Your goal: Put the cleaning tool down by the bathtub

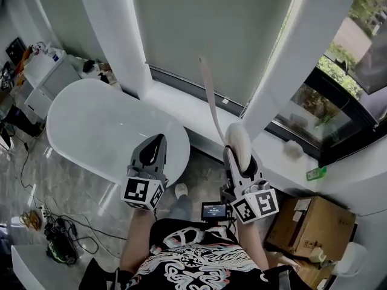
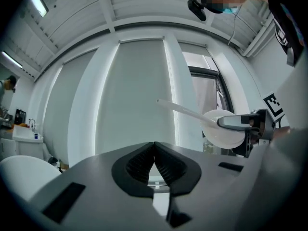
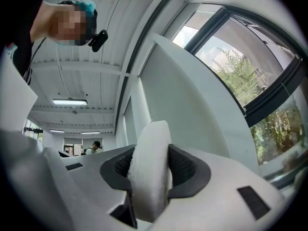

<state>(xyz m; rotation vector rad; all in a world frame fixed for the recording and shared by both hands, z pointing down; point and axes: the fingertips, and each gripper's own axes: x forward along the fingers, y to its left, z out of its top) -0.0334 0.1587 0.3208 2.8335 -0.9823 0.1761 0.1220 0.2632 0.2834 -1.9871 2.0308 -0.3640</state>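
While the cleaning tool [image 1: 239, 139] is clamped by its round white pad between the jaws of the right hand-held gripper [image 1: 240, 157], its thin pale handle [image 1: 210, 95] sticks out ahead of and above that hand-held gripper, towards the covered window. The pad sits edge-on and fills the gap between the ribbed jaw faces, so the hold looks firm, but the long handle is free to swing as a lever. The left hand-held gripper [image 1: 153, 148] is just to the left of the right one, its jaws together on nothing. The white bathtub [image 1: 97, 122] lies ahead of and below the left hand-held gripper, with grey marble floor [image 1: 78, 192] along its near side. The tool is up in the air, not yet by the tub. Doing this step well probably means carrying the tool leftwards and down, keeping the handle clear of the left hand-held gripper. The jaws should part only once the pad or handle rests on the floor beside the tub, away from the cables [image 1: 60, 234] farther left.
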